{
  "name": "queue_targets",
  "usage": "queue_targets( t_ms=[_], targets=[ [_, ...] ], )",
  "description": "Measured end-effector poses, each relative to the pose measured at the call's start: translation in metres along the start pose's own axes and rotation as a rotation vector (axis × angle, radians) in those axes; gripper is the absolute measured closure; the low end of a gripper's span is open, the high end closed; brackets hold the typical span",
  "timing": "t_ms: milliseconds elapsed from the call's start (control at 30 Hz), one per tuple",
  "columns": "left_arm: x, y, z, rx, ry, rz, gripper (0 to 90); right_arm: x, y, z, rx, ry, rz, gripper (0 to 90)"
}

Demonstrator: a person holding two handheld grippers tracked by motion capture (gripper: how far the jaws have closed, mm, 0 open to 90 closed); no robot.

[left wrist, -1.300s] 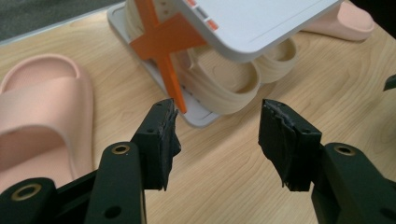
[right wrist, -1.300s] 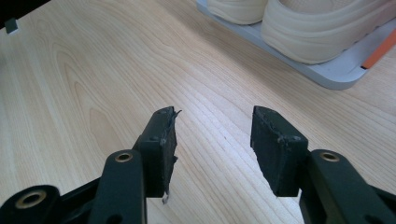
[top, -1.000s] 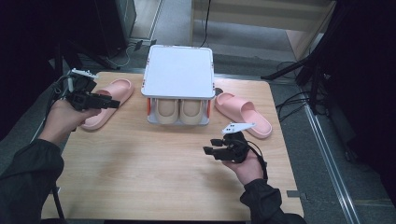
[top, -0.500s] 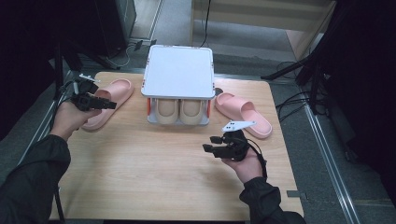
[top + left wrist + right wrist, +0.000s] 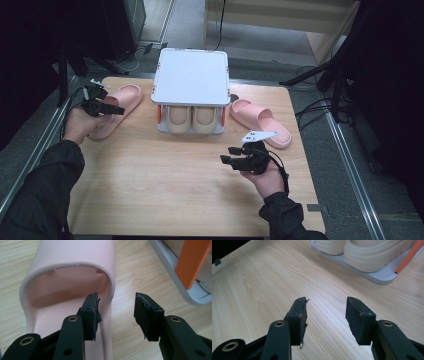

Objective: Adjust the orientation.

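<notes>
A pink slipper (image 5: 120,104) lies at the table's left. My left gripper (image 5: 114,109) is down on it, held by a hand in a dark sleeve. In the left gripper view one pad sits inside the slipper (image 5: 67,272) and the other outside, so they straddle its side wall. The jaws have just been closing and a gap still shows at the outer pad. A second pink slipper (image 5: 262,122) lies at the right. My right gripper (image 5: 227,155) hovers open over bare wood (image 5: 325,315), in front of the rack.
A white shoe rack (image 5: 191,77) with orange posts (image 5: 193,260) stands at the back centre. A pair of beige shoes (image 5: 192,119) sits on its lower shelf (image 5: 384,275). Bare wood spreads across the near half of the table (image 5: 165,195).
My left gripper has sunk onto the left slipper and its jaws have narrowed a little. The right hand and gripper have kept still.
</notes>
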State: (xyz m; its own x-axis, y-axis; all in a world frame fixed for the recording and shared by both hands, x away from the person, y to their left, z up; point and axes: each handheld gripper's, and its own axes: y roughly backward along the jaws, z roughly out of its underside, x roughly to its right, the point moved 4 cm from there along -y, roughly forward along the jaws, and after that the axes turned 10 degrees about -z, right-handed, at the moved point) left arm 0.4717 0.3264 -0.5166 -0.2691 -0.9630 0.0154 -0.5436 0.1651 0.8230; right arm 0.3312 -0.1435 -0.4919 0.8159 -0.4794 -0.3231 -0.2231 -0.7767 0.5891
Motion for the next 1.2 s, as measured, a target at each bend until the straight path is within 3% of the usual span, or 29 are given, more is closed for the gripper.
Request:
queue_targets(
  t_ms=[267,433,500,600,867,1200],
  targets=[
    [0.002,-0.015,-0.005,0.012,-0.008,-0.014,58.6,0.002,0.008,0.009,0.002,-0.02,0.026,52.2],
    [-0.001,-0.019,-0.004,0.009,-0.006,-0.038,76.6,0.003,0.014,0.014,0.008,-0.041,0.046,52.0],
    [-0.003,-0.018,-0.004,0.027,-0.007,-0.037,79.8,0.003,0.015,0.016,0.01,-0.051,0.046,52.0],
    [-0.002,-0.015,-0.005,0.04,-0.052,-0.063,83.6,0.004,0.017,0.018,0.01,-0.059,0.05,52.0],
    [-0.002,0.0,-0.012,0.052,-0.058,-0.061,85.2,0.007,0.017,0.018,0.014,-0.069,0.054,51.3],
    [0.009,0.048,-0.015,0.087,-0.087,-0.033,85.2,0.009,0.012,0.013,0.01,-0.068,0.044,50.9]
  ],
)
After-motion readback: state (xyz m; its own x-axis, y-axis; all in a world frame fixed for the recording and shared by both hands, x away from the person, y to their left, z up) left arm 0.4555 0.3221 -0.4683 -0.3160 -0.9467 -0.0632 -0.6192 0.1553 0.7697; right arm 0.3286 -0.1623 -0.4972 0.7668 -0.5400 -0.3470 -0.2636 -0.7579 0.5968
